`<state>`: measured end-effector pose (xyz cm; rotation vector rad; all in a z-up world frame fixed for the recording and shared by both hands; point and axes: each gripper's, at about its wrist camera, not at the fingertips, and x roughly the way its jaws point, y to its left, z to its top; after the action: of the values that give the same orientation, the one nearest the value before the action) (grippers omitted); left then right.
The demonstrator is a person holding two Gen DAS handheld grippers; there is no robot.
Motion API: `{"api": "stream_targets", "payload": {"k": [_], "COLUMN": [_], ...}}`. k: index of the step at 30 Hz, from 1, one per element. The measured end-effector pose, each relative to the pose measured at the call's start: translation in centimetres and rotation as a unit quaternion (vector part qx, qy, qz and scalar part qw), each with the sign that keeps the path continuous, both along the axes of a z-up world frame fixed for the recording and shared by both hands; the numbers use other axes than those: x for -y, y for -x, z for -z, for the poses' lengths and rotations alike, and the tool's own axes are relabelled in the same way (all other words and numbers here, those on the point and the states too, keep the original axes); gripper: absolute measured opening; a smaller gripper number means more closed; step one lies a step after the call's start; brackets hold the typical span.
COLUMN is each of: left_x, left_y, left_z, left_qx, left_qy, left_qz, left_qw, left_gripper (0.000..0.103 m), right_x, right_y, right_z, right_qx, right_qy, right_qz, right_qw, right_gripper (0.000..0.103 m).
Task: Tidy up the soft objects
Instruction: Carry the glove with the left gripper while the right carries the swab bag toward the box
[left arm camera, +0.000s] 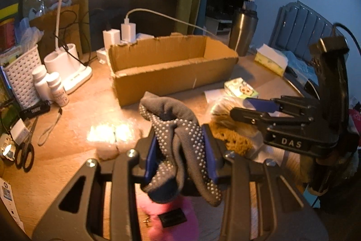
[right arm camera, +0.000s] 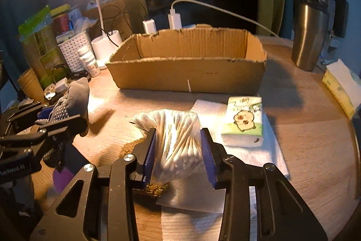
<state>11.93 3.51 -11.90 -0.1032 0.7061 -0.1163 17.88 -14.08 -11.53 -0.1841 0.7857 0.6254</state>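
Note:
My left gripper (left arm camera: 180,150) is shut on a grey sock with white grip dots (left arm camera: 173,134), held above the desk; it also shows at the left of the right wrist view (right arm camera: 72,101). My right gripper (right arm camera: 178,150) is shut on a clear bag of cotton swabs (right arm camera: 178,139), just above a brown sponge (right arm camera: 155,189). An open cardboard box (right arm camera: 187,76) stands behind, seemingly with nothing in it; it also shows in the left wrist view (left arm camera: 171,78). A tissue pack with a pig cartoon (right arm camera: 243,121) lies on white paper (right arm camera: 266,155). A pink fluffy item (left arm camera: 173,218) lies under the left gripper.
A desk lamp (left arm camera: 67,64), white basket (left arm camera: 22,76), two pill bottles (left arm camera: 52,87), scissors (left arm camera: 24,150) and chargers (left arm camera: 121,35) crowd the left and back. A steel tumbler (right arm camera: 309,37) and a tissue box (right arm camera: 340,87) stand at the right. A bubble-wrap piece (right arm camera: 99,114) lies near the sock.

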Motion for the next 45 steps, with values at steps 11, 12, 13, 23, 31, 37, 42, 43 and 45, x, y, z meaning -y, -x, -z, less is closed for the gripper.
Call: {"api": "stream_targets", "payload": {"k": [11,12,13,23,31,37,42,43,45], "left_x": [-1.1,-1.2,-1.4,-1.3,-0.1,0.8,1.3,1.5,1.7], "left_y": [0.0,-0.1,-0.2,-0.6,-1.6,-2.3,-3.3,-3.6,-4.0], "left_z": [-2.5,-2.7,-2.9,-4.8,-6.4,-7.3,-7.9,-8.1,-8.4], "left_qx": [0.035,0.036,0.036,0.055,0.079,0.095,0.101,0.104,0.108], "left_qy": [0.009,0.015,0.022,0.025,0.015,0.01,0.008,0.005,0.002], "left_qz": [-0.009,-0.009,-0.008,-0.013,-0.014,-0.015,-0.018,-0.019,-0.02], "left_qw": [0.9993,0.9992,0.9991,0.9981,0.9966,0.9953,0.9946,0.9944,0.994], "left_gripper": [0.037,0.037,0.037,0.037,0.037,0.037,0.037,0.037,0.037], "right_x": [0.7,0.8,0.9,2.4,3.3,3.6,3.8,3.9,3.9], "right_y": [0.8,0.9,0.9,1.3,0.8,0.1,-0.7,-0.9,-1.4], "right_z": [-3.6,-3.8,-4.1,-6.0,-7.7,-8.5,-9.1,-9.3,-9.6], "right_qx": [0.05,0.054,0.056,0.086,0.114,0.128,0.14,0.143,0.147], "right_qy": [-0.026,-0.028,-0.03,-0.047,-0.056,-0.062,-0.065,-0.067,-0.068], "right_qz": [0.001,0.0,0.001,0.007,0.009,0.007,0.006,0.006,0.005], "right_qw": [0.998,0.998,0.998,0.995,0.992,0.99,0.988,0.988,0.987], "right_gripper": [0.04,0.04,0.04,0.04,0.04,0.04,0.04,0.04,0.04]}}
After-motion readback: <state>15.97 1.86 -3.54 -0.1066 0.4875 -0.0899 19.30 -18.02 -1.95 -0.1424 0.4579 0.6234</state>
